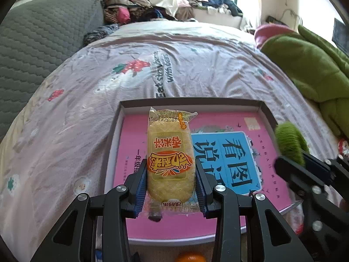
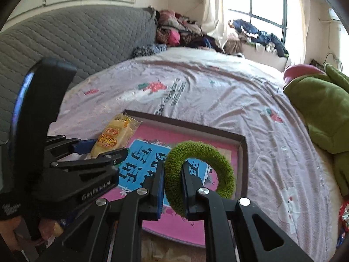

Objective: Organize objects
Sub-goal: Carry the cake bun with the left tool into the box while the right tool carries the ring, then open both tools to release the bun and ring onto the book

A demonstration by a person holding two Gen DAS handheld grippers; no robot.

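My left gripper (image 1: 171,181) is shut on a yellow wrapped snack cake (image 1: 170,152), holding it above a shallow box (image 1: 192,103) with a pink book (image 1: 272,179) lying inside. My right gripper (image 2: 173,183) is shut on a fuzzy green ring (image 2: 220,163), pinching its left side over the same box (image 2: 243,152). In the right wrist view the left gripper (image 2: 96,152) and its snack cake (image 2: 113,135) show at the left, over the box's left part. In the left wrist view the right gripper (image 1: 305,170) and the green ring (image 1: 290,140) appear at the box's right edge.
The box lies on a bed with a pale pink printed sheet (image 1: 196,65). A grey quilted headboard (image 1: 32,43) stands at left, a green plush toy (image 1: 312,65) at right, clothes piles (image 1: 130,6) behind. An orange fruit (image 1: 190,257) peeks at the bottom edge.
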